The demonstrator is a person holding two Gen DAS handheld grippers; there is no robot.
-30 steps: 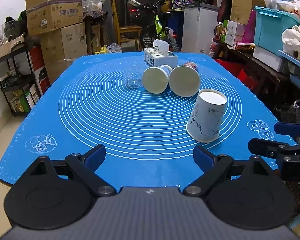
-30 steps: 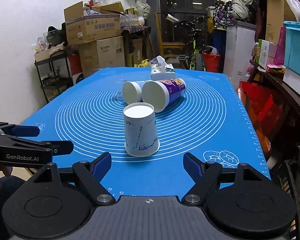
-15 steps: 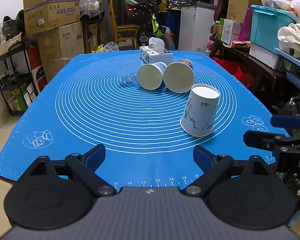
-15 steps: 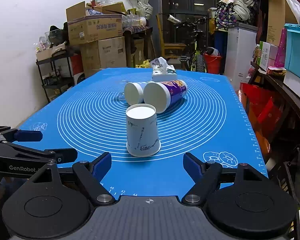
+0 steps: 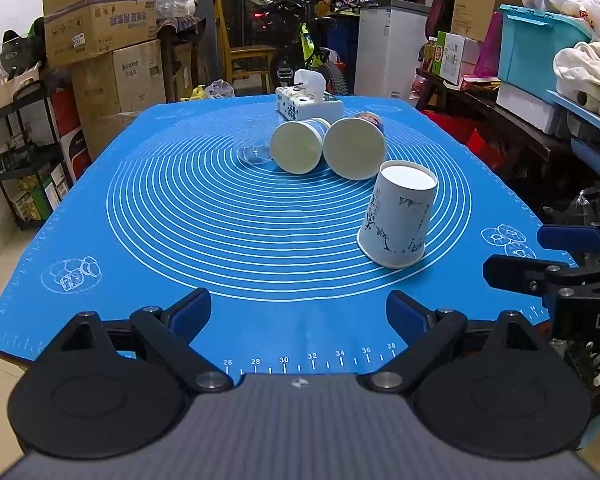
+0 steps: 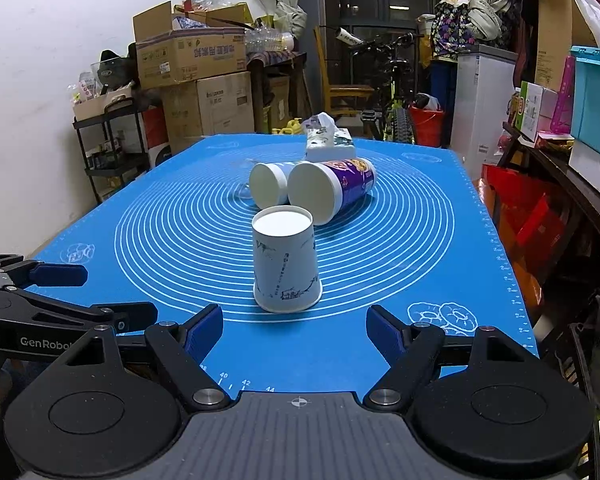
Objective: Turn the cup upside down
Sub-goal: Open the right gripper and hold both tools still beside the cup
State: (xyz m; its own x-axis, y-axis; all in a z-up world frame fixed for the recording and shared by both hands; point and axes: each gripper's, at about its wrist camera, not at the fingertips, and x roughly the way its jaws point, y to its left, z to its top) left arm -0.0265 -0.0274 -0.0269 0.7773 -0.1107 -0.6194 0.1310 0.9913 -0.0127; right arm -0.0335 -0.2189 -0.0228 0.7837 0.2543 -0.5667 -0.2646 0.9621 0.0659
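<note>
In the left wrist view, the left gripper point(image 5: 299, 312) holds its fingers point(image 5: 191, 313) spread wide with nothing between them. The white paper cup point(image 5: 398, 216) stands mouth-down on the blue mat point(image 5: 180, 216) of the worktop, ahead and right of the right finger.

In the right wrist view, the right gripper point(image 6: 294, 330) is likewise spread and holds nothing; the cup point(image 6: 285, 260) stands just ahead, centred between its fingers point(image 6: 204, 330). Beyond it lie two cups on their sides point(image 6: 320, 192).

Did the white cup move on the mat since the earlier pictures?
No. The white cup stands on the same outer rings of the mat, in front of the two lying cups; only the cameras drew back.
</note>
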